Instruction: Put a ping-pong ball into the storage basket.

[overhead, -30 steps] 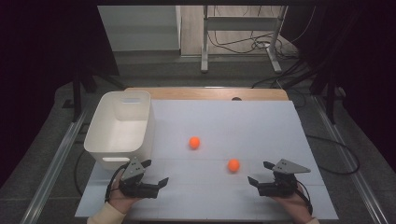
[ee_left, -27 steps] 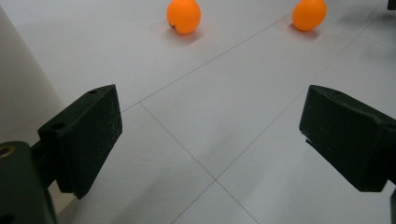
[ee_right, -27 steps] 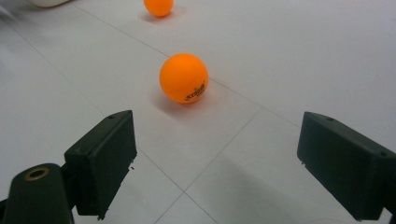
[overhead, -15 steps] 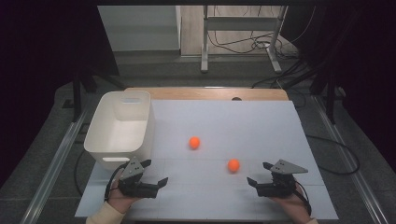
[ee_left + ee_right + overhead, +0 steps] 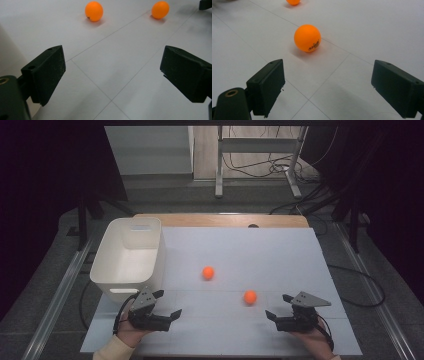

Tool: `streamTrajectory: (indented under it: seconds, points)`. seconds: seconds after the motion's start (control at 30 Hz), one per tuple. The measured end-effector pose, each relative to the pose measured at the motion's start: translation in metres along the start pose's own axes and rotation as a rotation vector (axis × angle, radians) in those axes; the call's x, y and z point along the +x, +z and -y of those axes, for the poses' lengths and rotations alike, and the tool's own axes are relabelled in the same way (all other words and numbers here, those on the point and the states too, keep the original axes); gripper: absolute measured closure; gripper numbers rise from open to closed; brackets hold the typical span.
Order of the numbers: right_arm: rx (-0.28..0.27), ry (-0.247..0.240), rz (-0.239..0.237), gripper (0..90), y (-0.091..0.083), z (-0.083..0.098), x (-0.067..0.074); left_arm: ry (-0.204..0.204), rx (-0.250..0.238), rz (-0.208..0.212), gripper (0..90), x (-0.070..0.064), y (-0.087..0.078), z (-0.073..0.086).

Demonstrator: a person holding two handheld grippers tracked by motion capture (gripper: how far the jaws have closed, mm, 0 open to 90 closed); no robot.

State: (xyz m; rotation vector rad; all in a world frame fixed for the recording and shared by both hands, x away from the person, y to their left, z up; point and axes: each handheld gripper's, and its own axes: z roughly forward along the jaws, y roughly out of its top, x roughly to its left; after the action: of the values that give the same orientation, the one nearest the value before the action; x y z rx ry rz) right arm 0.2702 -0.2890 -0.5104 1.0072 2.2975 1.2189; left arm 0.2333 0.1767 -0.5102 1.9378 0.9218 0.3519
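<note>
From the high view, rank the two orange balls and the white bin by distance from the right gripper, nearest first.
Measured from the right gripper:
1. Near orange ball, just ahead and to its left.
2. Far orange ball, farther left toward the table's middle.
3. White bin, at the table's left edge.

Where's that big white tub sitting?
In the high view the white tub stands at the table's left edge, just beyond the left gripper.

Small dark print on orange ball, illegible.
</note>
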Motion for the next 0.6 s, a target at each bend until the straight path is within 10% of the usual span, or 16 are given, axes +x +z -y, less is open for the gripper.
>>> streamTrajectory:
  seconds: [0.6]
  points:
    - [0.011, -0.007, -0.005, 12.2, 0.002, 0.000, 0.001, 0.035, 0.005, -0.007, 7.1, -0.008, 0.001, -0.015]
